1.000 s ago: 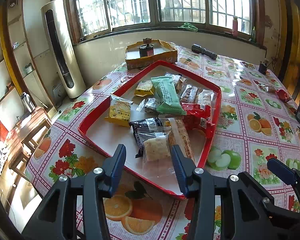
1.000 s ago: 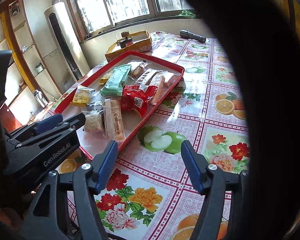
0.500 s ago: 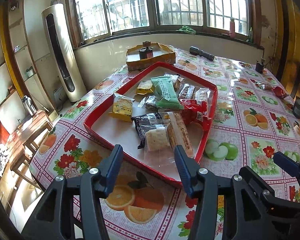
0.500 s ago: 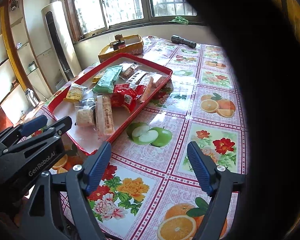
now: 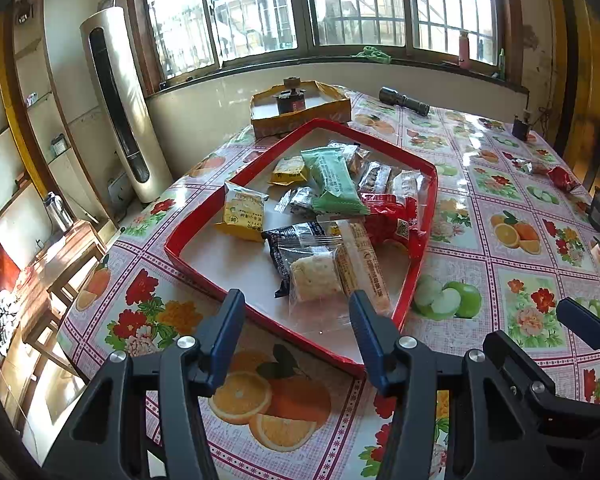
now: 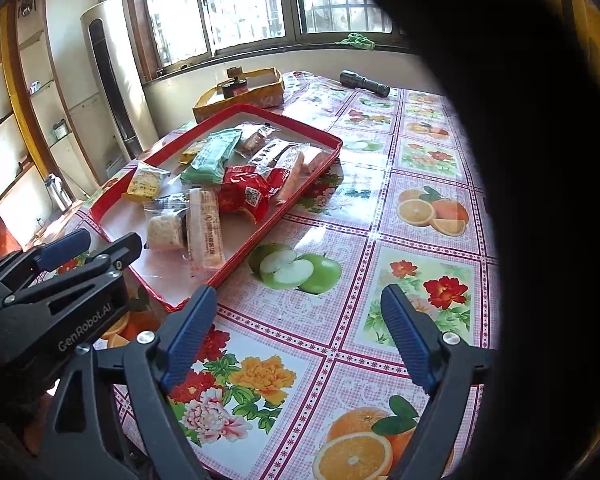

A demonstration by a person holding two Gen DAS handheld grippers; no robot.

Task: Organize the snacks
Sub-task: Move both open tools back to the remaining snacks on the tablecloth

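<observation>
Hovering spread and empty, left claw [image 5: 296, 320] and right claw [image 6: 300, 332] could snag overlapping snack packets [image 5: 320, 268] in the red tray [image 5: 188, 236].

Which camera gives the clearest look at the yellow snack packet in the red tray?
The left wrist view: the yellow snack packet lies face-up near the red tray's left rim, fully exposed, printing visible. The right wrist view shows it smaller and at a flatter angle, beside the green packet.
</observation>
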